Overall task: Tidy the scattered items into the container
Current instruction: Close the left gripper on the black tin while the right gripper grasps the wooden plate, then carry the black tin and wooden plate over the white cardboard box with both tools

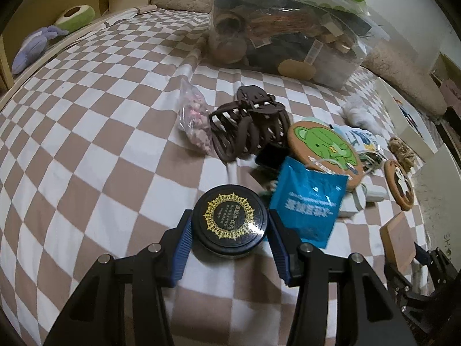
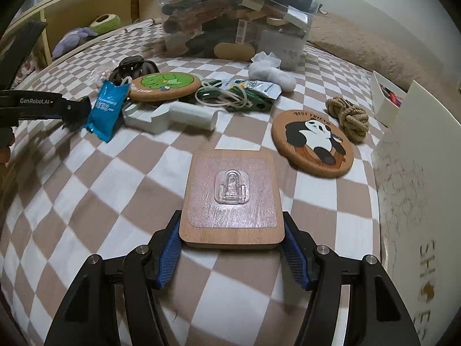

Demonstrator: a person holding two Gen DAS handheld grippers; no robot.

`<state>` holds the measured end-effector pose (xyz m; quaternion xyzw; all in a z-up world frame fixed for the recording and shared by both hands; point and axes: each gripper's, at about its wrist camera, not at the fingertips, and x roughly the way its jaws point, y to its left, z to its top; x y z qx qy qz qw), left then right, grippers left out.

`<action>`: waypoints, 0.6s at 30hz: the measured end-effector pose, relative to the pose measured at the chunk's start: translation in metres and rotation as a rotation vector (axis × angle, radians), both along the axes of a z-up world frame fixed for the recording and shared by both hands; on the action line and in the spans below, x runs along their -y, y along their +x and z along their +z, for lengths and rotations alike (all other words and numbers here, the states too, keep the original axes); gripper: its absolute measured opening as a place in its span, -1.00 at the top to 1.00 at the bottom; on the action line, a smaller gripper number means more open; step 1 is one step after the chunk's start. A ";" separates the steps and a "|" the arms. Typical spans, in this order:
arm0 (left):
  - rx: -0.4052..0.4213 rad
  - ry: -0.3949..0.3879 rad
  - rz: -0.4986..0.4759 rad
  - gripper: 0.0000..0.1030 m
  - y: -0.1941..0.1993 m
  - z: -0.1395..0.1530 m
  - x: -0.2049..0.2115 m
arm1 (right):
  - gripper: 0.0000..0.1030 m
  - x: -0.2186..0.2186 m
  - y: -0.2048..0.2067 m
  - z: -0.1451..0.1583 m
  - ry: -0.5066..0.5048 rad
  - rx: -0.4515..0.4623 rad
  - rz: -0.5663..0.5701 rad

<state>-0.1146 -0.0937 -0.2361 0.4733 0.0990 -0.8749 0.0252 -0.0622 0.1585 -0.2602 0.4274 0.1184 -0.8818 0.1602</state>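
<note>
Two grips were on: left gripper [image 1: 230, 230] clamped a round black tin [image 1: 229, 224]; right gripper [image 2: 232, 240] pinched a wooden hook board [image 2: 232, 197] by its near edge. Clear container [image 2: 233, 14] sat heaped at the bed's far end. Risk judged: board tipping loose, or items sliding off the pile.

A bedroom in a home: a bed with a checked sheet [image 1: 100, 115]; a wooden headboard shelf [image 2: 86, 3] holding plush toys [image 1: 34, 47]; a fuzzy blanket [image 2: 360, 43].
</note>
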 end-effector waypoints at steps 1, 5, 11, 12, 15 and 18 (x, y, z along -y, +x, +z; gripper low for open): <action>0.000 0.000 0.001 0.04 0.001 0.001 -0.001 | -0.27 -0.001 0.002 0.000 -0.004 0.000 0.001; -0.024 -0.009 0.016 0.04 0.007 0.007 -0.004 | -0.26 -0.004 0.014 0.005 -0.020 -0.026 0.002; -0.104 0.000 0.017 0.04 0.017 0.030 -0.006 | -0.26 -0.016 0.018 0.022 -0.085 -0.090 -0.035; -0.118 0.002 0.013 0.04 0.018 0.034 -0.007 | -0.26 -0.019 0.017 0.024 -0.103 -0.088 -0.047; -0.161 0.008 -0.012 0.04 0.021 0.047 -0.015 | -0.26 -0.029 0.014 0.031 -0.151 -0.088 -0.074; -0.201 0.010 -0.038 0.04 0.025 0.060 -0.022 | -0.26 -0.033 0.014 0.042 -0.190 -0.101 -0.086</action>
